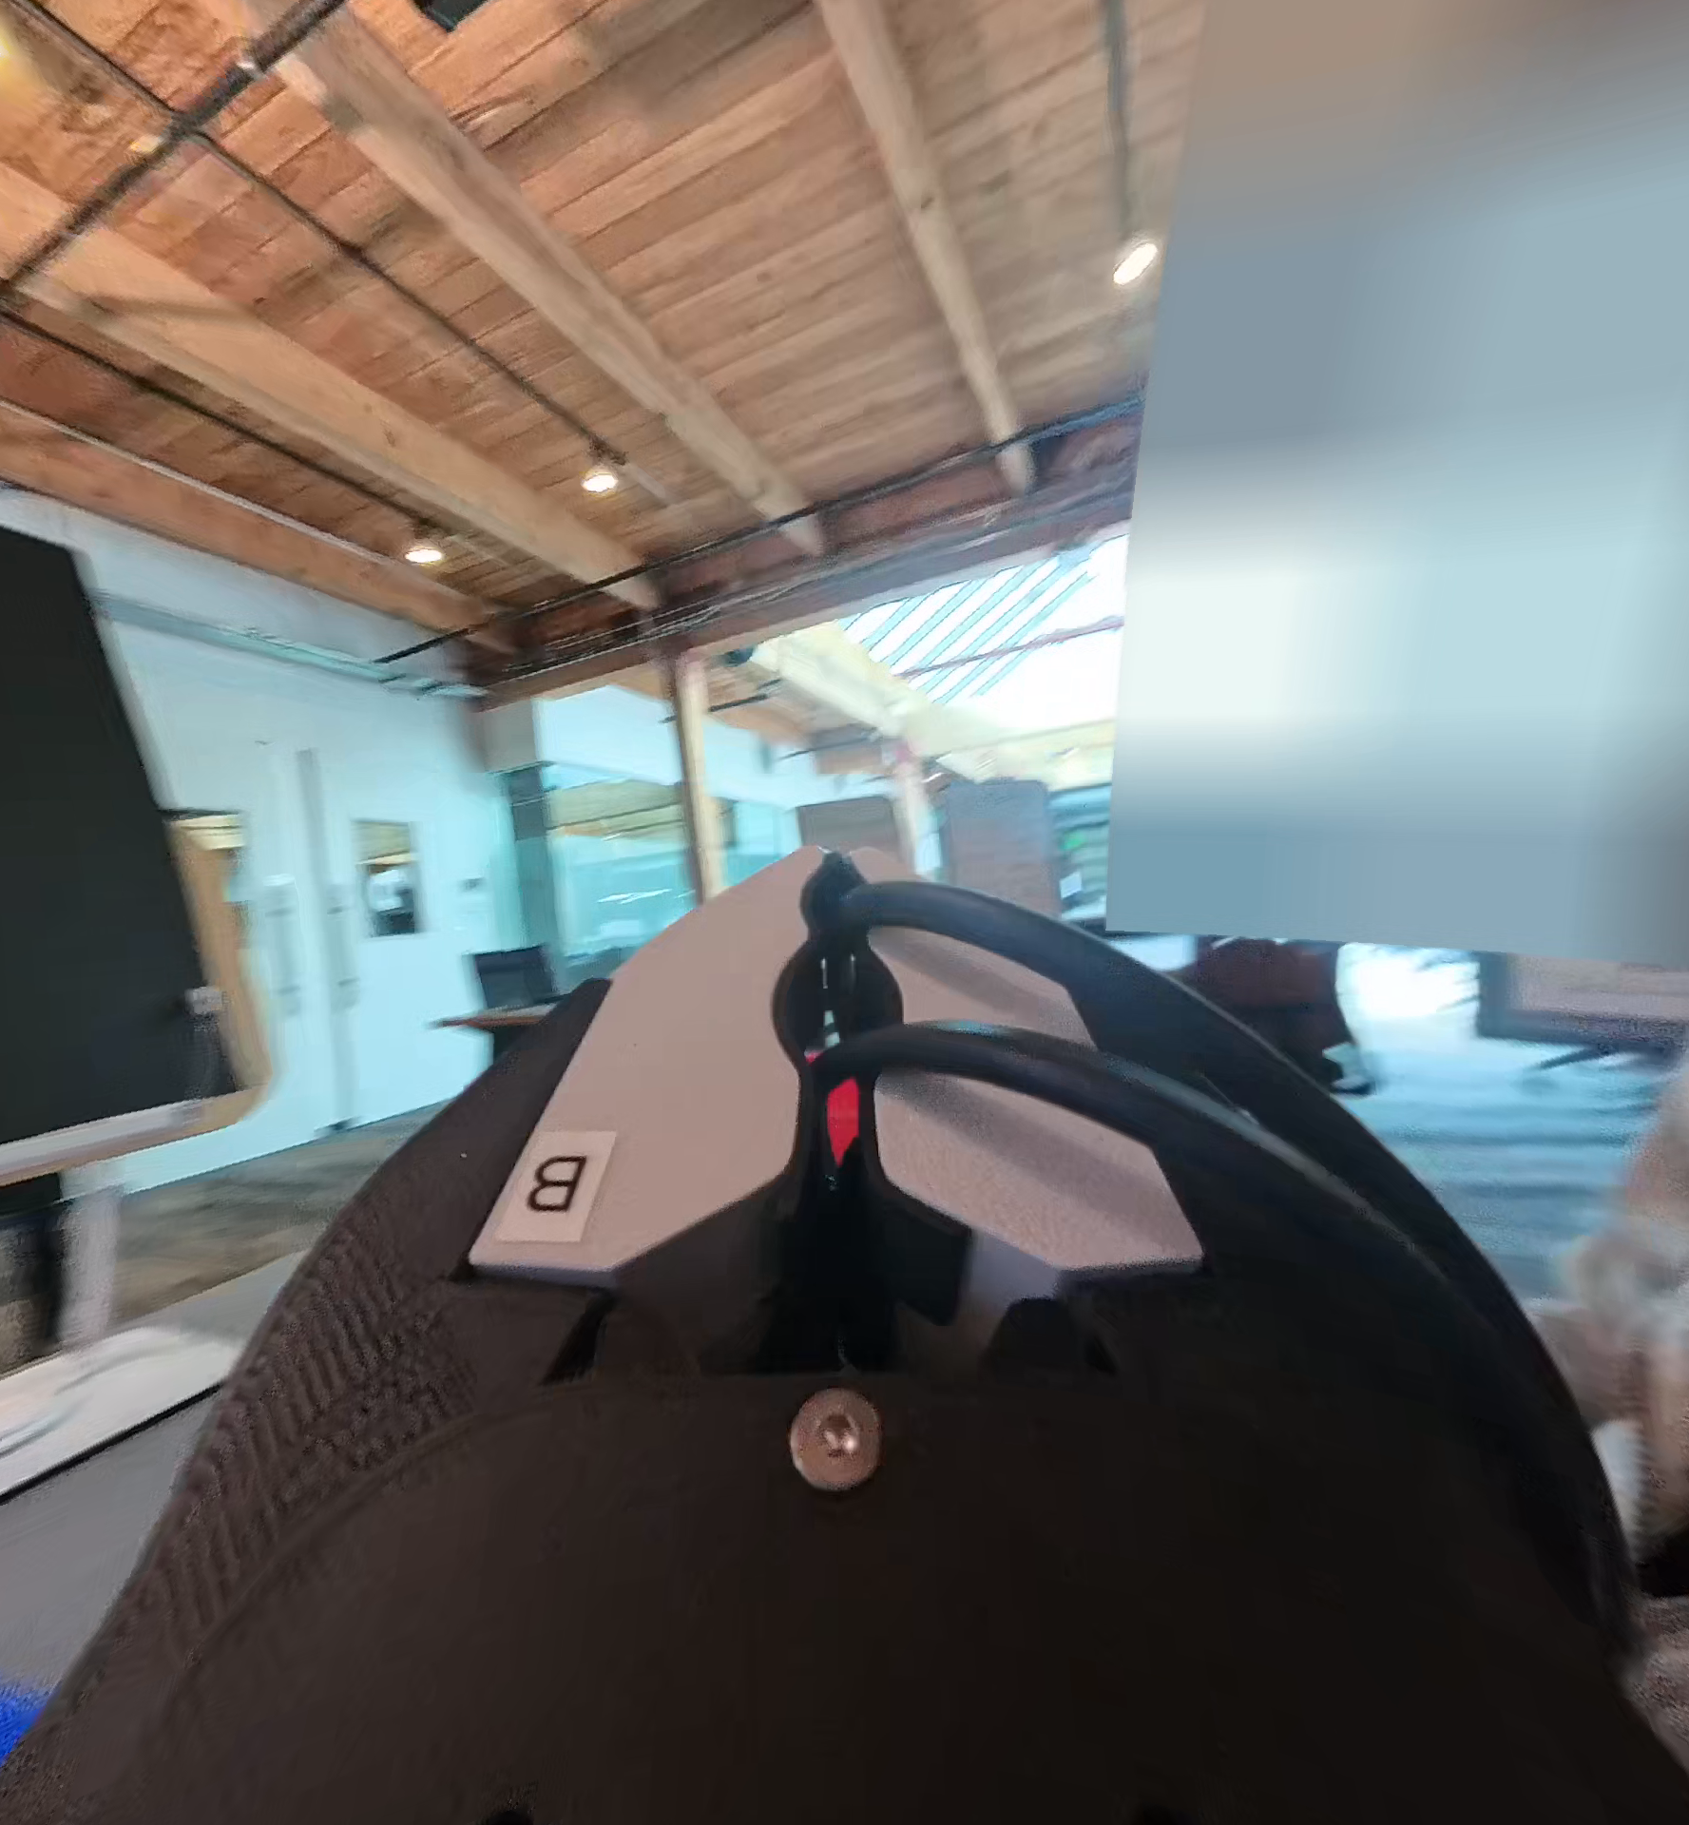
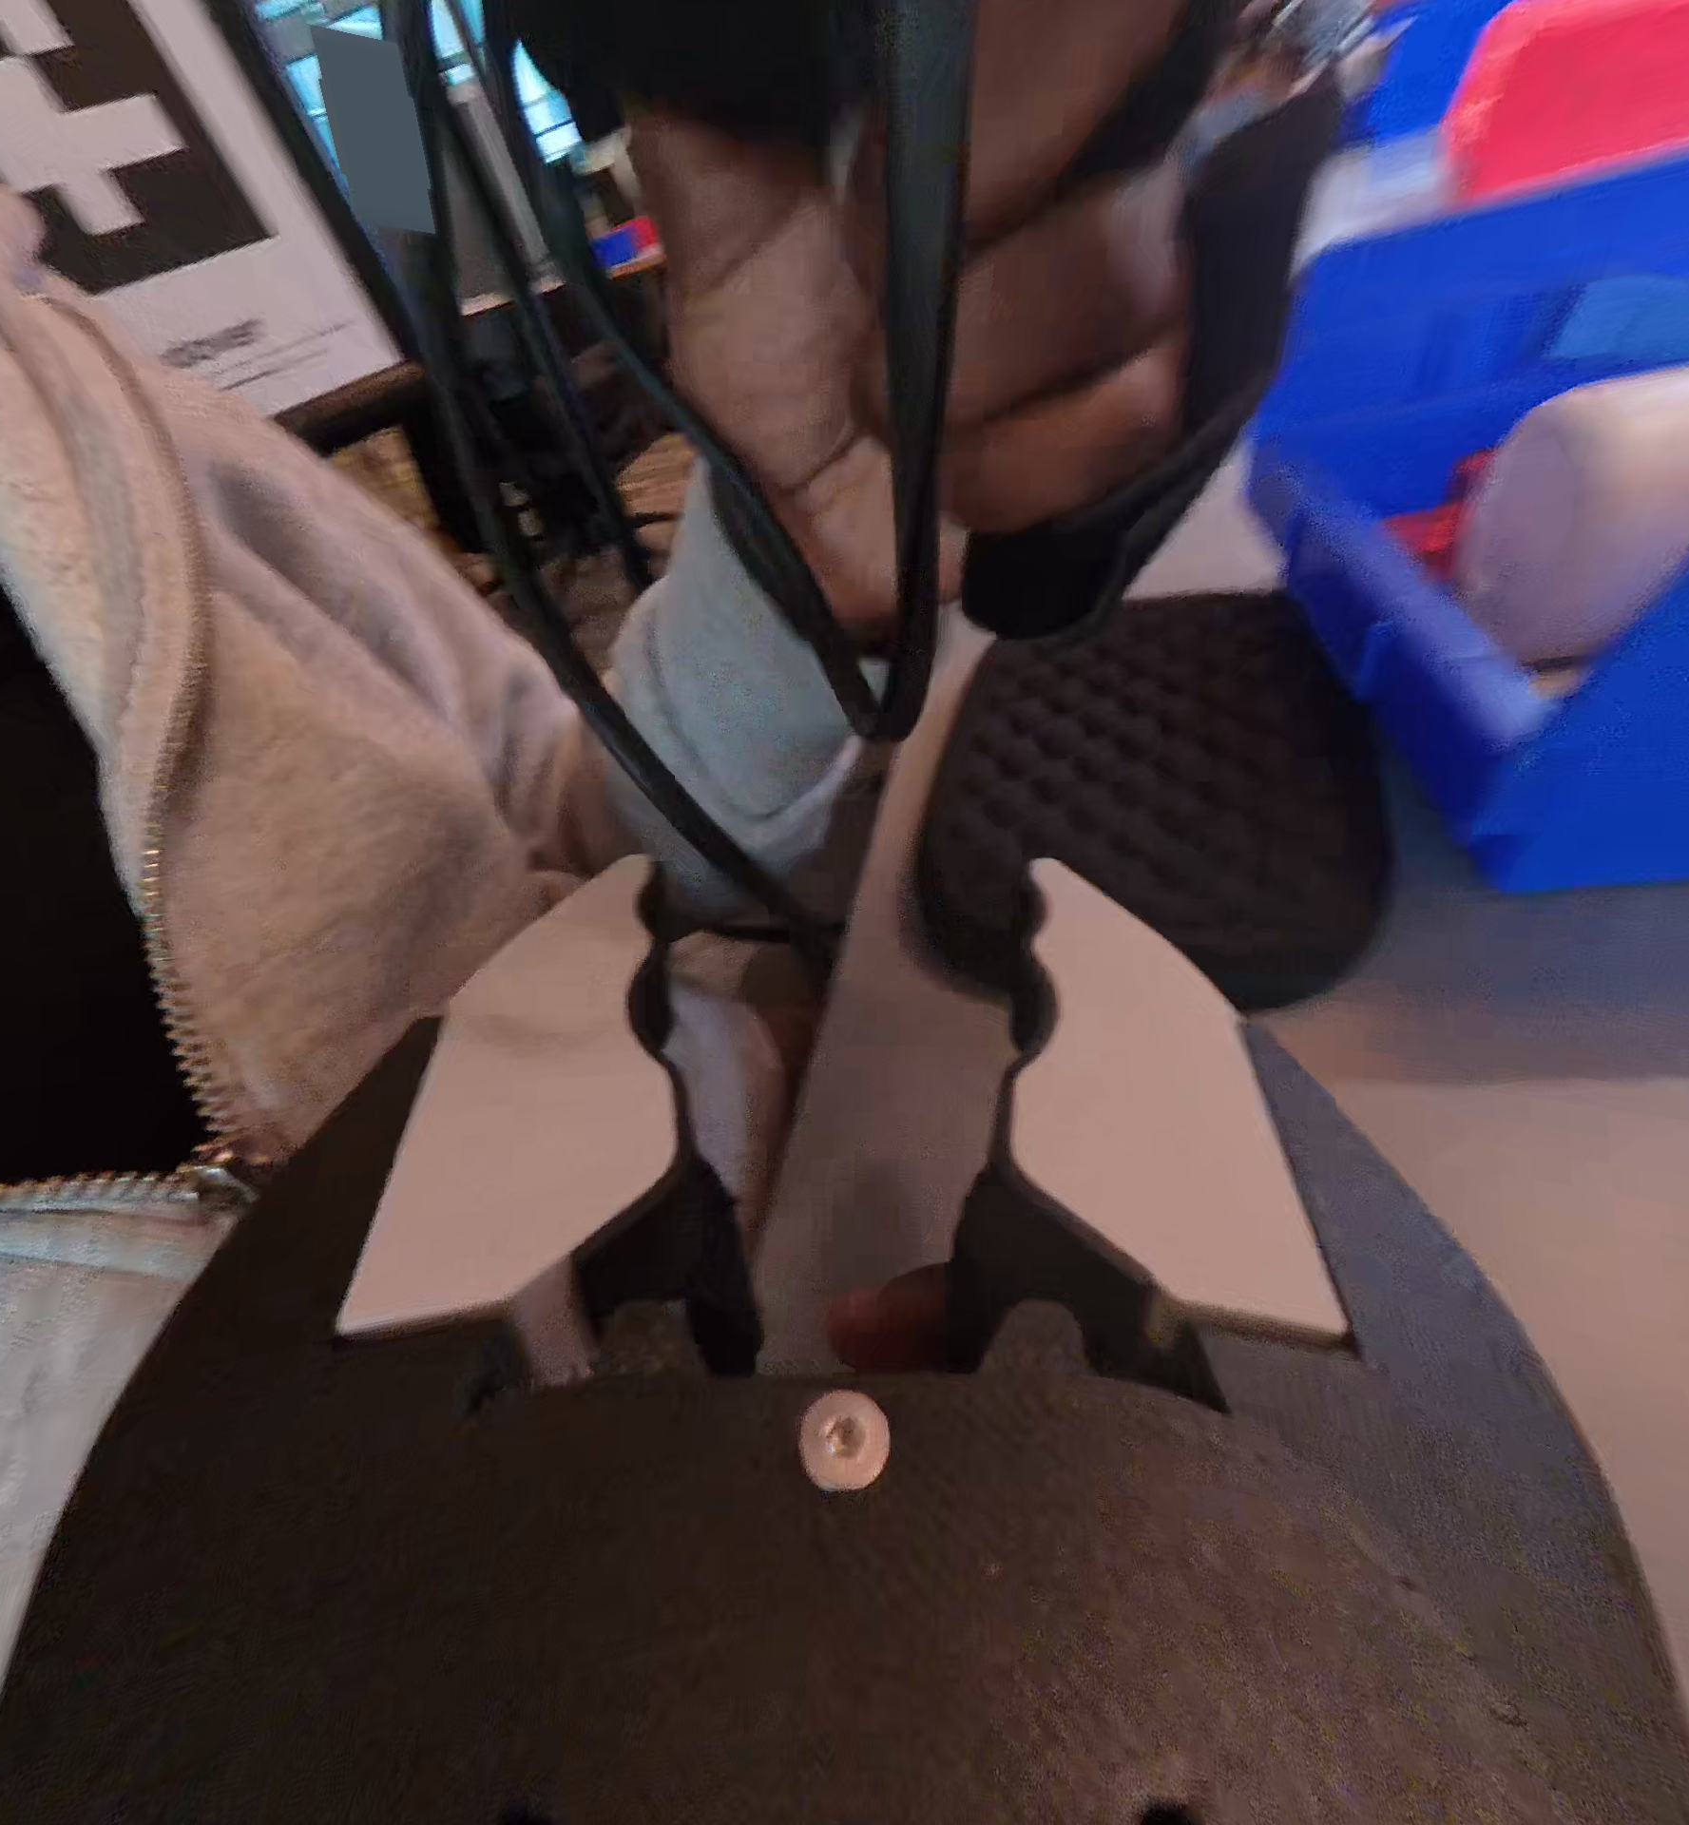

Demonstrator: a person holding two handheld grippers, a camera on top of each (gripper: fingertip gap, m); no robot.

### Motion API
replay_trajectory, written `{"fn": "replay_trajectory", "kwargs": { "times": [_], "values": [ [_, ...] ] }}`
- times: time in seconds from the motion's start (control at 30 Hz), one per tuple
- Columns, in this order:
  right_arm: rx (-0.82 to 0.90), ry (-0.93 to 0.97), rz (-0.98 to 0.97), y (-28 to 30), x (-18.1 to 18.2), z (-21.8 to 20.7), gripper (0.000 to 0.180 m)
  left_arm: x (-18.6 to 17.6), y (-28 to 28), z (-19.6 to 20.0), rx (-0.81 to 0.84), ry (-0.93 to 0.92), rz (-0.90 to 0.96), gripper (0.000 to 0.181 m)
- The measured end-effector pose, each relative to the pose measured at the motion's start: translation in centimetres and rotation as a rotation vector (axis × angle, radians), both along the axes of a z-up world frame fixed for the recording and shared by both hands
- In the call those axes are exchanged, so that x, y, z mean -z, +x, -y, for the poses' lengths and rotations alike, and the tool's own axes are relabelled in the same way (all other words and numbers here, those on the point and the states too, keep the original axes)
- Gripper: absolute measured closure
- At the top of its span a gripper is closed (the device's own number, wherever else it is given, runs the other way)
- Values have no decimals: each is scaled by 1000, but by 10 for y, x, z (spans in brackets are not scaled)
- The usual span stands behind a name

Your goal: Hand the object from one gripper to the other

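Note:
In the left wrist view my left gripper point(image 1: 832, 889) points up toward the ceiling. Its grey fingers point(image 1: 682, 1067) are shut on a black cable point(image 1: 1067, 988), which loops out of the tips to the right and down. A small red piece point(image 1: 842, 1116) shows between the fingers. In the right wrist view my right gripper point(image 2: 840, 869) is open and empty. A hand point(image 2: 801, 346) holds the left gripper's black textured body point(image 2: 1166, 790) just ahead. Black cable strands point(image 2: 919, 395) hang in front of the hand, and one strand runs down toward the gap between my right fingers.
Blue bins point(image 2: 1512, 395) with red contents stand at the right on a grey table point(image 2: 1512, 1136). A person's beige zip jacket point(image 2: 277, 691) fills the left. A board with a black-and-white pattern point(image 2: 129, 148) stands behind. A dark screen point(image 1: 30, 839) is at the left. There is about 15 cm between the tips of the two grippers.

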State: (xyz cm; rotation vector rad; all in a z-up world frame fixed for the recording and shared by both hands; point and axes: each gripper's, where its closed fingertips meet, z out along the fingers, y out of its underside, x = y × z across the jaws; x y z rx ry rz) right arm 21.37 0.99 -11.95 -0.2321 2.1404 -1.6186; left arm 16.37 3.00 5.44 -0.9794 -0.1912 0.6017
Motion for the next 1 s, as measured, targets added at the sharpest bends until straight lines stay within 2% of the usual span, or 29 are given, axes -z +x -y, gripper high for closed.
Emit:
{"fn": "replay_trajectory", "kwargs": {
  "times": [0.07, 0.13, 0.23, 0.33, 0.47, 0.6, 0.67, 0.73, 0.77, 1.0],
  "values": [
    [123, -97, -84, -23, -15, -2, 86, 7, -15, 10, -200, -77, -5, 181],
    [204, -240, -155, -34, -40, -9, 71, 13, -28, 19, -354, -129, 6, 179],
    [272, -414, -285, -29, -69, -14, 67, 19, -43, 24, -494, -164, 37, 181],
    [386, -530, -517, -22, -81, -12, 70, 24, -51, 22, -584, -194, 45, 181],
    [502, -596, -738, -11, -87, -8, 80, 27, -59, 24, -688, -233, 49, 181],
    [583, -536, -755, -17, -74, 3, 103, 27, -60, 23, -752, -255, 39, 181],
    [554, -485, -702, -19, -63, 9, 115, 28, -61, 22, -785, -275, 34, 181],
    [535, -473, -666, -19, -59, 10, 159, 30, -62, 22, -831, -305, 22, 181],
    [539, -489, -667, -20, -60, 7, 173, 30, -62, 23, -851, -316, 18, 181],
    [574, -560, -690, -34, -91, -22, 175, 39, -67, 31, -839, -301, 89, 178]
  ]
}}
